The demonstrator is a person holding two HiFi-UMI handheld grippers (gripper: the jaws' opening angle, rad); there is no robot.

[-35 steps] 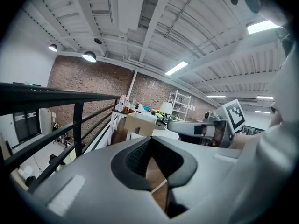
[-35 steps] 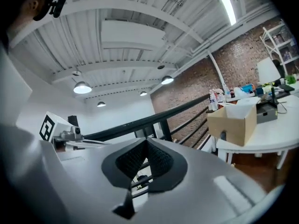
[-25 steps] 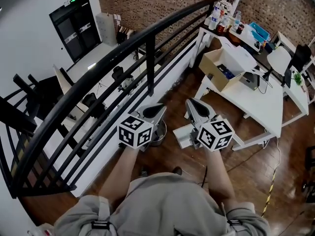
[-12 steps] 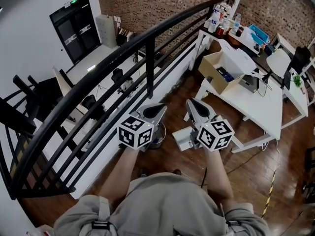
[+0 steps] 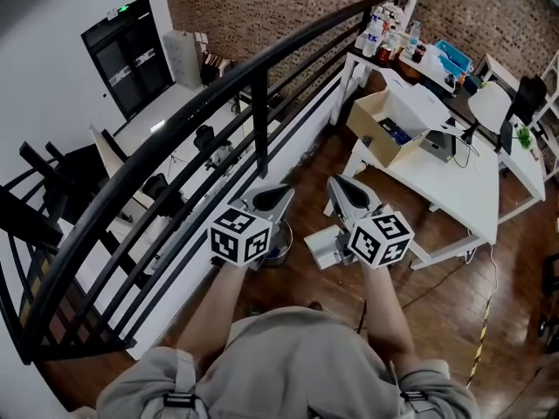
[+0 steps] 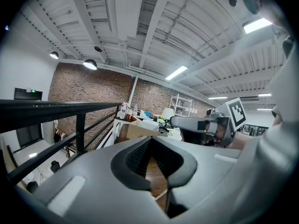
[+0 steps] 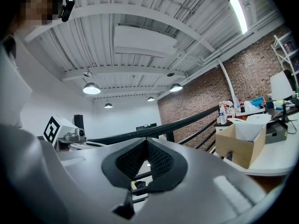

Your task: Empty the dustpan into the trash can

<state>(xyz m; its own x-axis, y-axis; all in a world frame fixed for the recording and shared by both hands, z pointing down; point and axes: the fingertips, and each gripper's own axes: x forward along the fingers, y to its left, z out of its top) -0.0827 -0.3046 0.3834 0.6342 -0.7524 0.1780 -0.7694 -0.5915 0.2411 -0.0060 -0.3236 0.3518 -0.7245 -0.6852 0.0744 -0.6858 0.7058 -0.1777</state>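
Observation:
My left gripper (image 5: 281,192) and right gripper (image 5: 337,185) are held side by side at waist height, pointing away from me toward the black railing (image 5: 253,85). Both are shut with nothing between their jaws, as the left gripper view (image 6: 150,140) and the right gripper view (image 7: 145,141) also show. On the wooden floor below, a round metal can (image 5: 281,238) is partly hidden behind the left gripper. A pale boxy object (image 5: 320,246) lies beside it under the right gripper. I cannot tell whether that is the dustpan.
A white table (image 5: 454,186) stands to the right with an open cardboard box (image 5: 384,125) on it. Bottles (image 5: 389,33) crowd a far desk by the brick wall. Beyond the railing the floor drops to a lower level with chairs (image 5: 162,186).
Both grippers stay where they were, still shut. Only the head view has shifted slightly.

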